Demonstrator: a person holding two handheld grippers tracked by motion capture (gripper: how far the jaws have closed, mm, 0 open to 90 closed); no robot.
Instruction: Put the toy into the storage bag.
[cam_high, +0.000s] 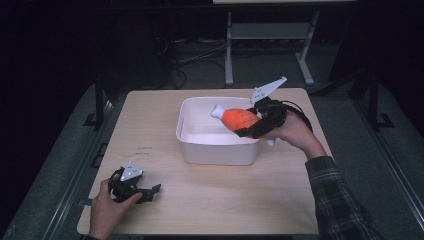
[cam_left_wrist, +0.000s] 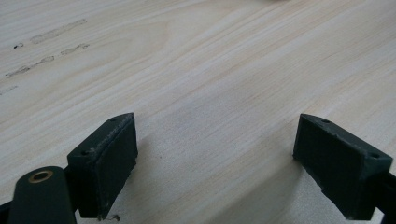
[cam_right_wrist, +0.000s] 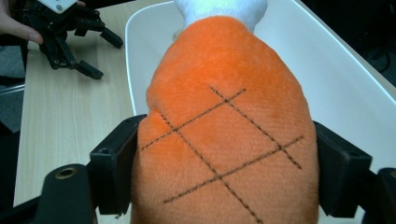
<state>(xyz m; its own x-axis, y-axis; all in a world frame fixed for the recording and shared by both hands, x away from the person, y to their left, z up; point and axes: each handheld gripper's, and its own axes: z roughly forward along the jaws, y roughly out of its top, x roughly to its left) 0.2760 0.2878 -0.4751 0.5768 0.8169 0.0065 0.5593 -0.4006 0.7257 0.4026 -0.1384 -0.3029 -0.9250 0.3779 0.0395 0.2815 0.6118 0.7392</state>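
Observation:
An orange plush drumstick (cam_high: 239, 118) with a white bone end and stitched cross lines is held over the white tub (cam_high: 190, 142). My right gripper (cam_high: 254, 123) is shut on the drumstick (cam_right_wrist: 224, 135) at its wide orange part, above the tub's right side, the bone end pointing left. My left gripper (cam_high: 150, 192) rests low over the wooden table (cam_high: 150, 115) at the front left. Its jaws stand wide apart in the left gripper view, open (cam_left_wrist: 215, 163), with bare wood between them.
The white tub's inner wall (cam_right_wrist: 336, 74) rises behind the drumstick in the right gripper view. The left gripper (cam_right_wrist: 77, 44) lies farther off on the table there. Beyond the table's far edge stand a metal frame (cam_high: 270, 35) and cables on the floor.

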